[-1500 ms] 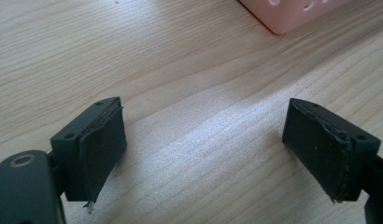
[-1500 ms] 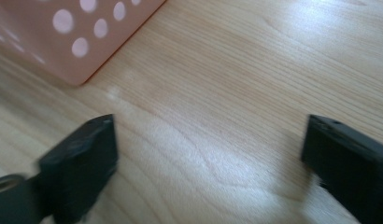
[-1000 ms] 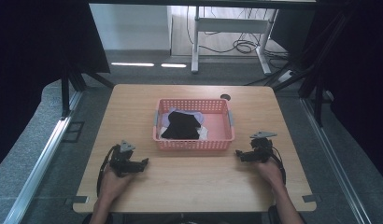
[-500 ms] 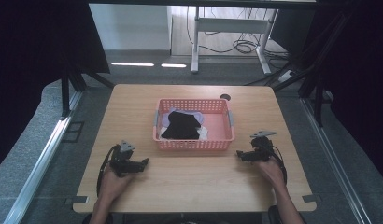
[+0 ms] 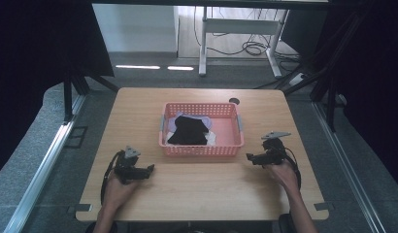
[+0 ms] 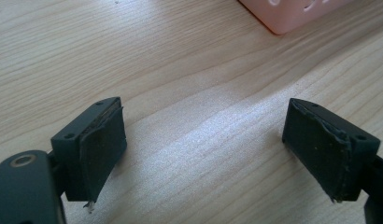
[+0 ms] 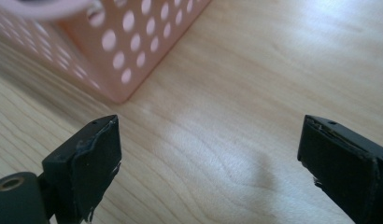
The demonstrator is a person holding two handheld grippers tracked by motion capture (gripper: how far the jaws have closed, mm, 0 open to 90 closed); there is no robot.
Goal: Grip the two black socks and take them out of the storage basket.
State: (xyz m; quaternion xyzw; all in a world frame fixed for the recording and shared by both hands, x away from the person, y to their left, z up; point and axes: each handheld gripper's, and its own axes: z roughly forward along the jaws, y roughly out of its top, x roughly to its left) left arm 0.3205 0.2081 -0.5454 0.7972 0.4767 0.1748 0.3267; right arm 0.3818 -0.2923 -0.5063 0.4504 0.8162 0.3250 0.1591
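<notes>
A pink perforated basket [image 5: 202, 149] sits mid-table and holds a black cloth [image 5: 187, 131] over pale lilac and white garments [image 5: 203, 119]. My left gripper [image 5: 149, 169] rests on the wood left of the basket, open, nothing between its jaws. In the left gripper view my left gripper [image 6: 206, 154] shows bare table between the pads, with a basket corner [image 6: 292, 14] at the top. My right gripper [image 5: 249, 157] is right of the basket's front corner, open. Seen in the right gripper view, my right gripper [image 7: 210, 163] spans bare wood and the basket wall [image 7: 129, 51] stands close at upper left.
The wooden table [image 5: 202, 199] has a round cable hole [image 5: 233, 101] behind the basket. Metal brackets [image 5: 323, 206] mark its front corners. Beyond the far edge are a white desk frame [image 5: 240, 29] and floor cables. Dark curtains flank both sides.
My right gripper has drifted slightly lower and nearer the table. The left gripper and the basket have hardly moved.
</notes>
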